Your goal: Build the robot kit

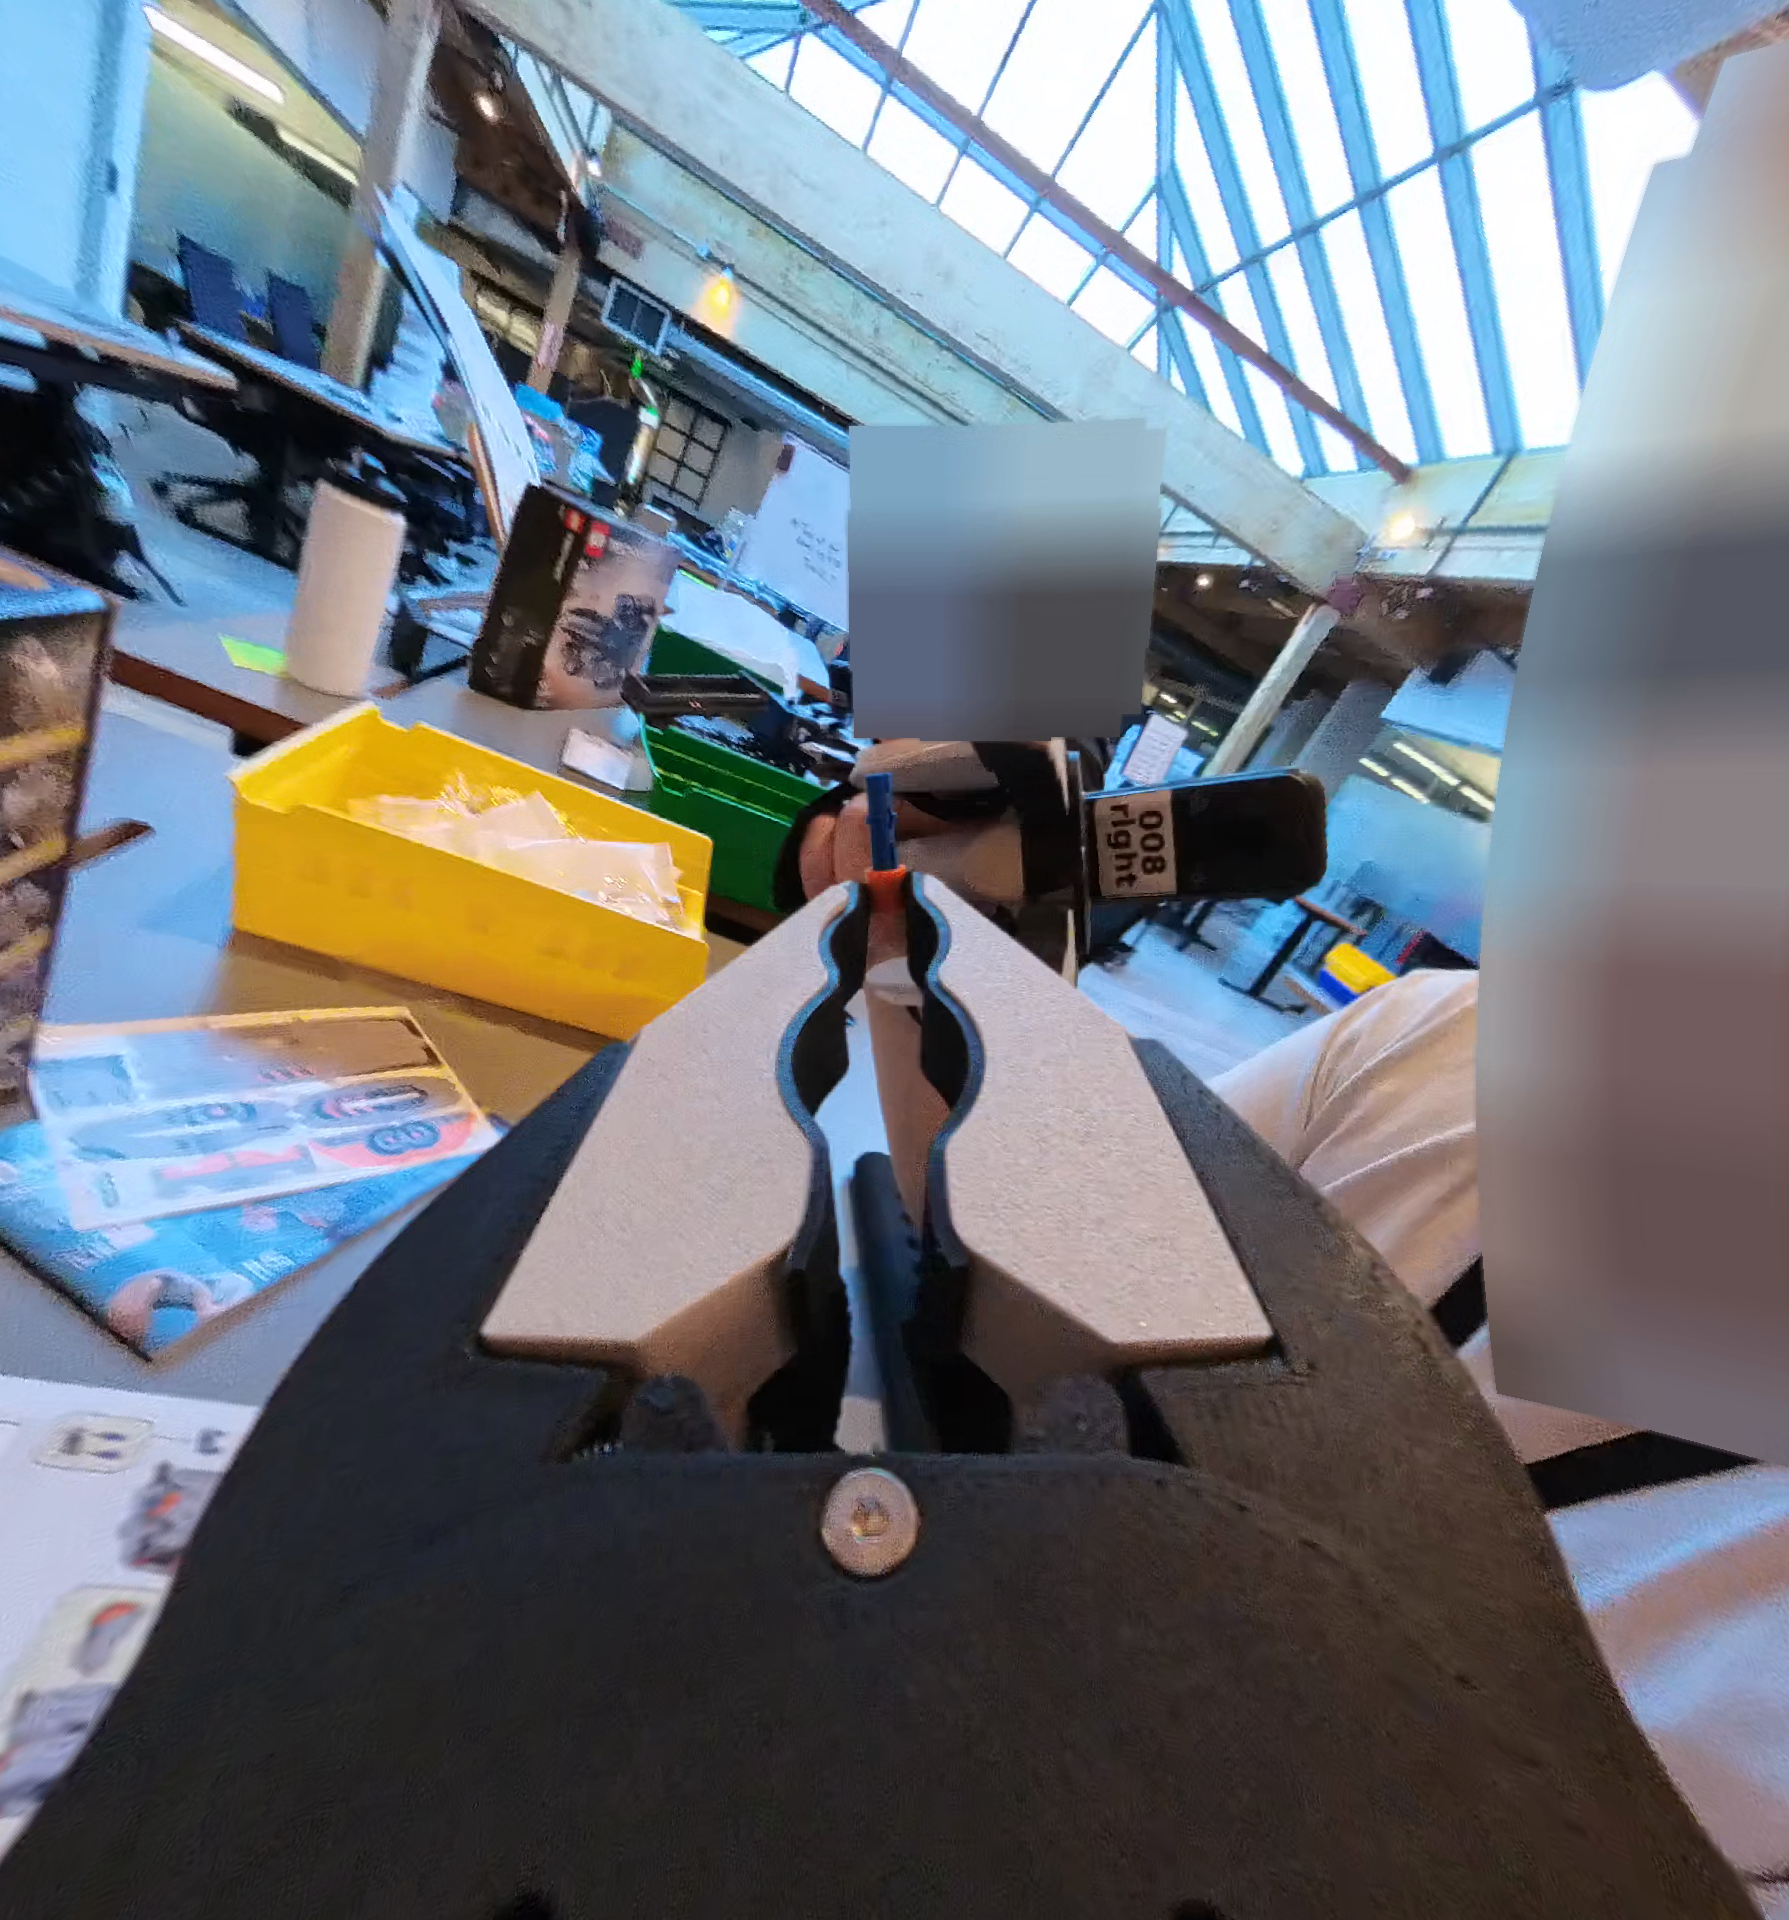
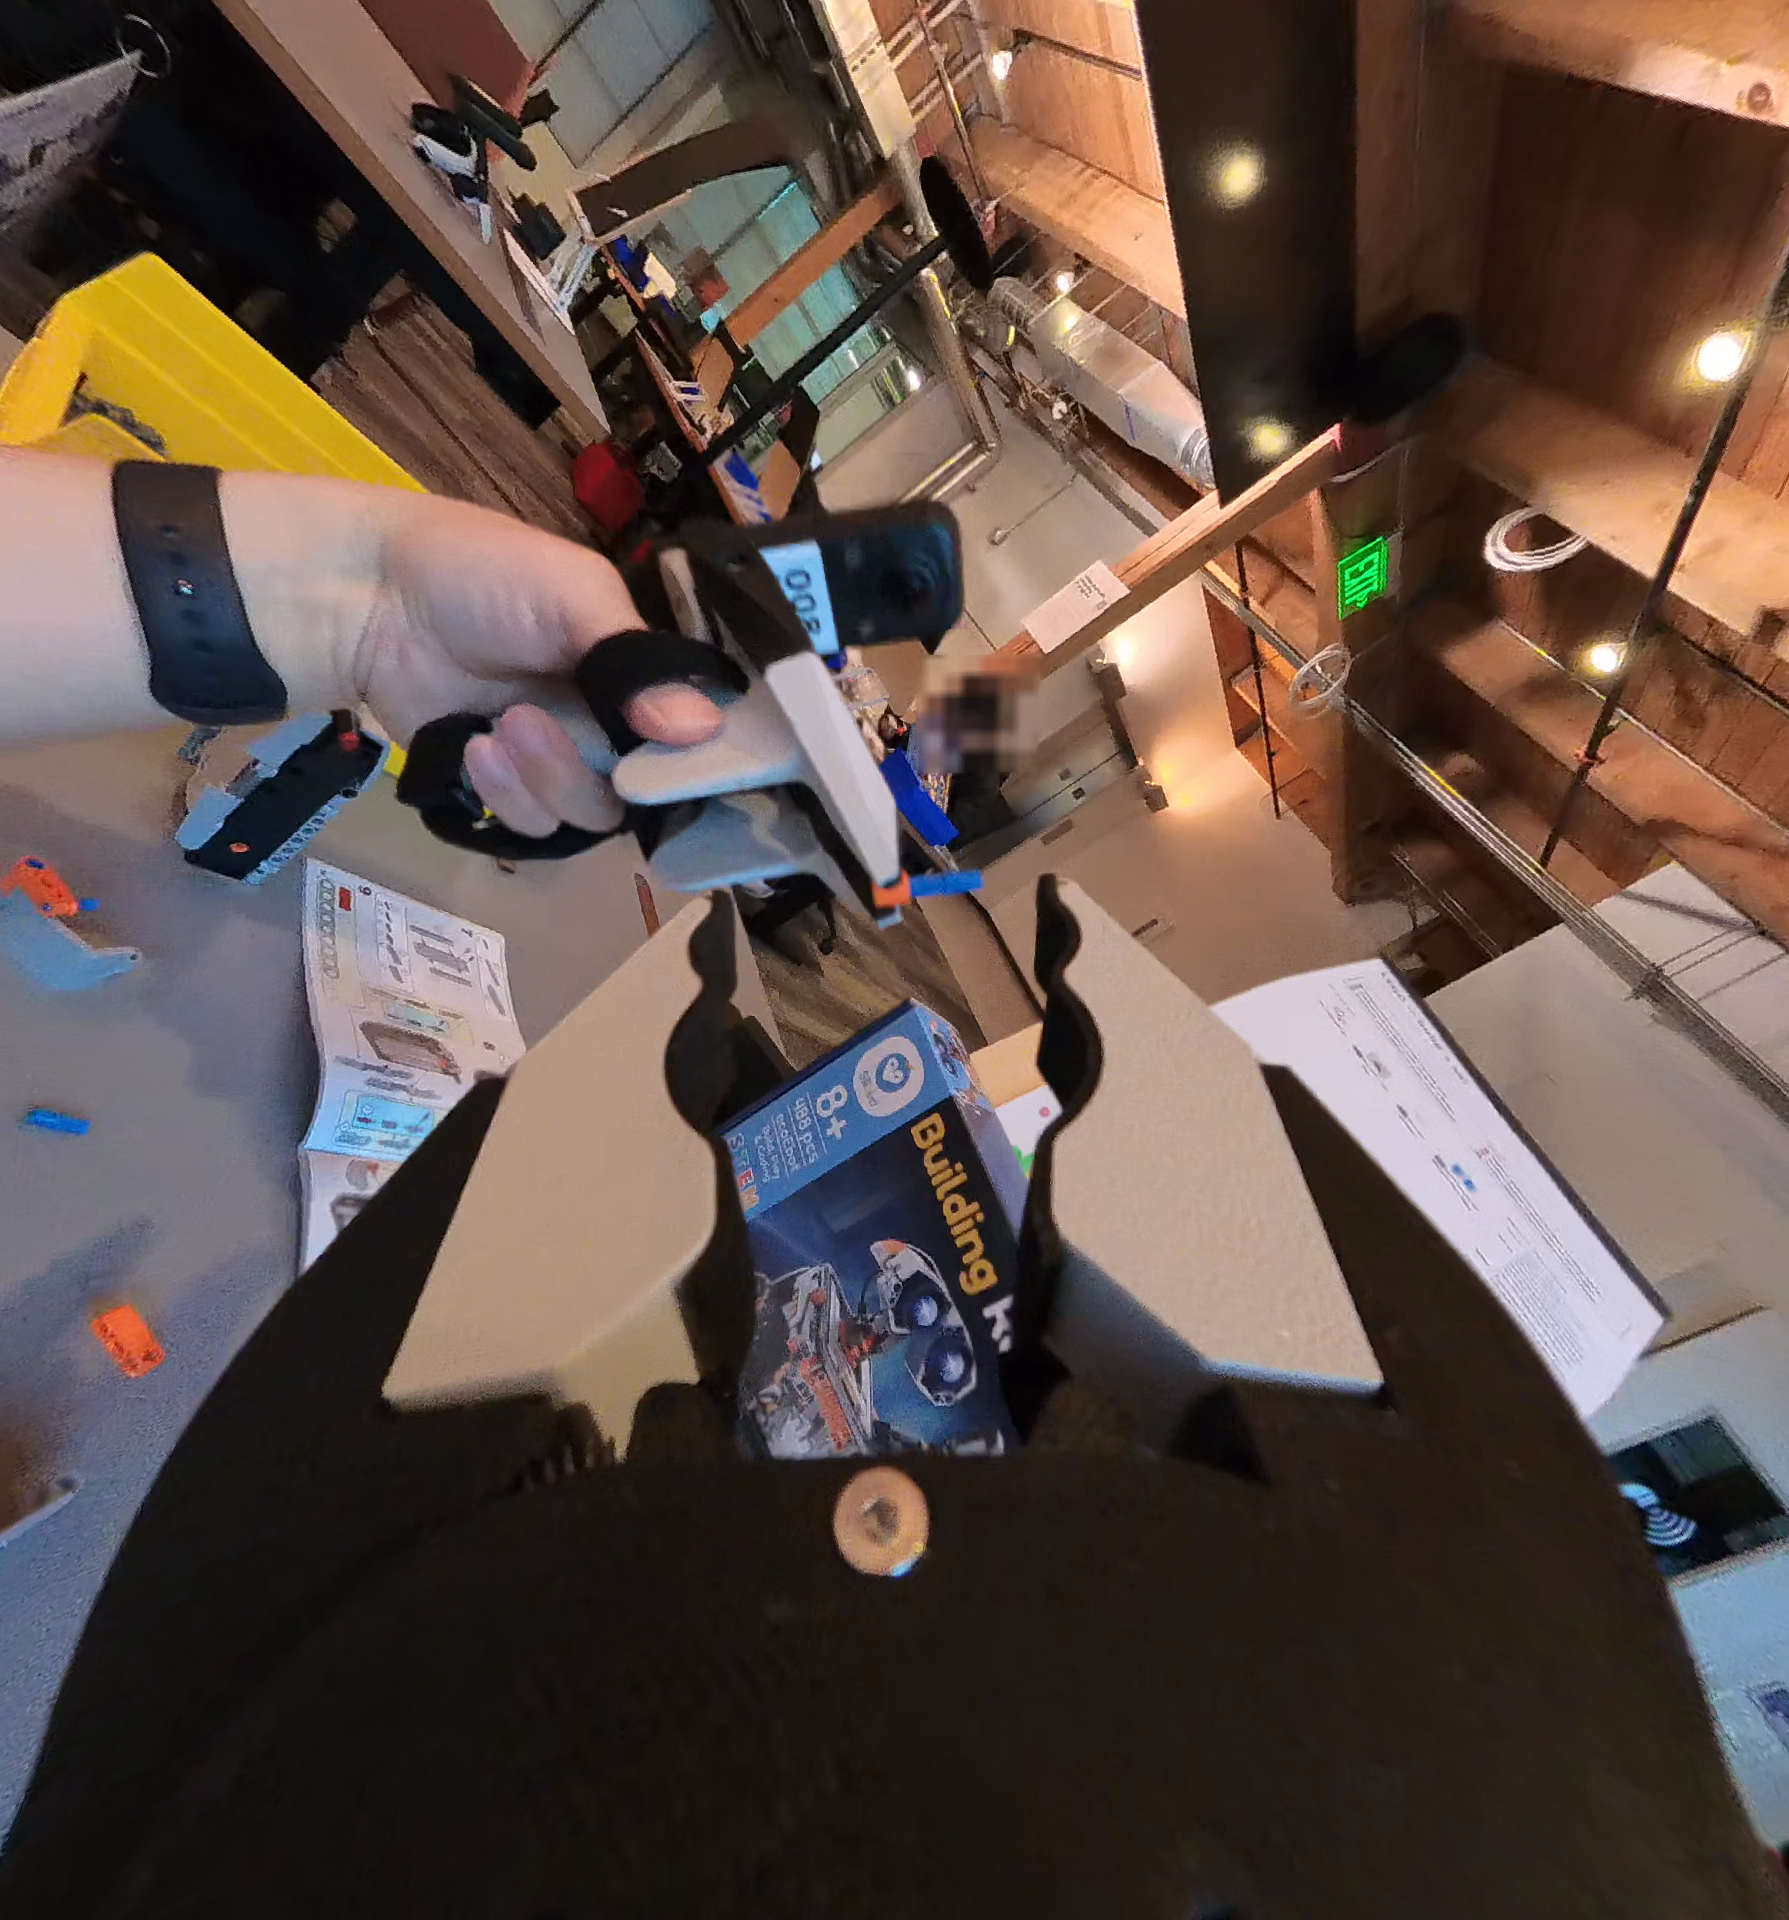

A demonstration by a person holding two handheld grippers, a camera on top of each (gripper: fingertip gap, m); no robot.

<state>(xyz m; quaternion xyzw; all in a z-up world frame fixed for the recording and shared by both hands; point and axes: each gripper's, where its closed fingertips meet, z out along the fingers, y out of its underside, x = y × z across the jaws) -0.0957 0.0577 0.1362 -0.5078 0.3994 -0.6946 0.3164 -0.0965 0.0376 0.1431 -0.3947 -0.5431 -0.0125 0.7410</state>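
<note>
My left gripper (image 1: 882, 891) is shut on a small orange piece with a blue pin (image 1: 879, 821) standing out past the fingertips. It is held up in the air, above the table. In the right wrist view a hand holds the left gripper (image 2: 892, 902), and the orange piece and blue pin (image 2: 929, 885) point to the right. My right gripper (image 2: 879, 914) is open and empty, its fingertips just below and either side of the pin, not touching it. The right gripper's black camera (image 1: 1233, 836) shows beyond the pin in the left wrist view.
A blue building-kit box (image 2: 869, 1226) lies below the right gripper. An open instruction booklet (image 2: 402, 1029), a black and grey assembly (image 2: 277, 779) and loose orange (image 2: 126, 1340) and blue (image 2: 57, 1120) pieces lie on the table. A yellow bin (image 1: 454, 914) holds clear bags; a green bin (image 1: 724, 790) stands behind it. Both grippers' tips are close together, under 4 cm apart.
</note>
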